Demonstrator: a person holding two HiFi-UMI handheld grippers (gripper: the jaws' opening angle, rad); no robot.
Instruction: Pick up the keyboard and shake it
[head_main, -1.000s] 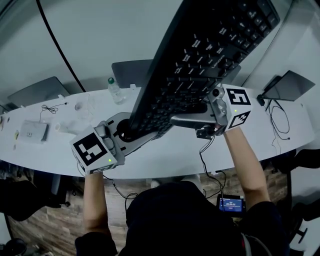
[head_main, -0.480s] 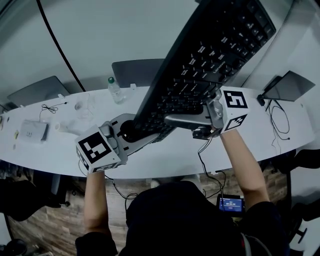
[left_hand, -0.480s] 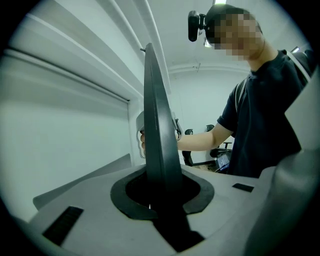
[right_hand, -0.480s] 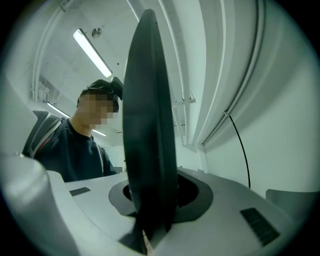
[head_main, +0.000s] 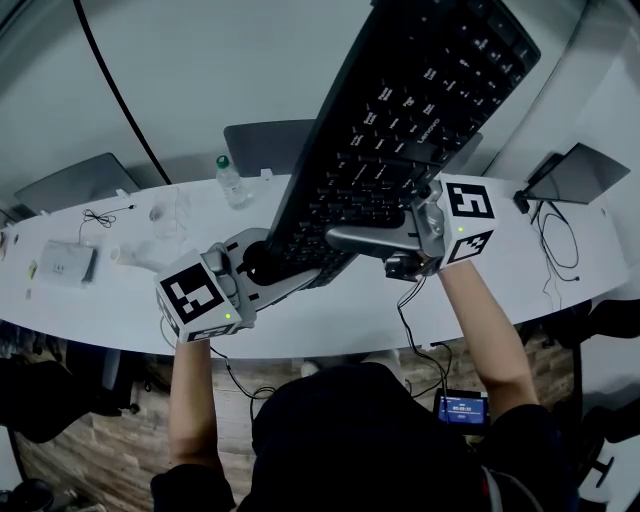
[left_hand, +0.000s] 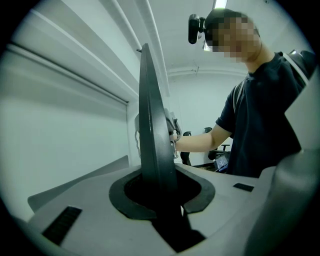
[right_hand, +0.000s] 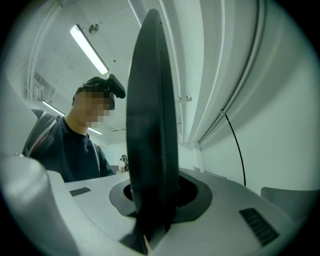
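A black keyboard (head_main: 400, 130) hangs in the air above the desk, slanting from lower left up to upper right, keys toward the head camera. My left gripper (head_main: 262, 262) is shut on its lower left end. My right gripper (head_main: 345, 240) clamps the near long edge further right; its jaws have just been closing on the keyboard. In the left gripper view the keyboard (left_hand: 152, 140) stands edge-on, wedged between the left gripper's (left_hand: 160, 192) jaws. The right gripper view shows the keyboard (right_hand: 150, 125) the same way, pinched in the right gripper (right_hand: 152, 200).
Below lies a long white desk (head_main: 350, 310) with a water bottle (head_main: 229, 180), a small box (head_main: 65, 262) and thin cables (head_main: 555, 240). A grey chair back (head_main: 262, 145) stands behind it. A dark tablet-like device (head_main: 580, 170) sits at the right, and a black cable (head_main: 110, 85) runs down the wall.
The keyboard's upper right end has swung a little higher and to the right. The left gripper has edged slightly right; the right gripper has barely moved.
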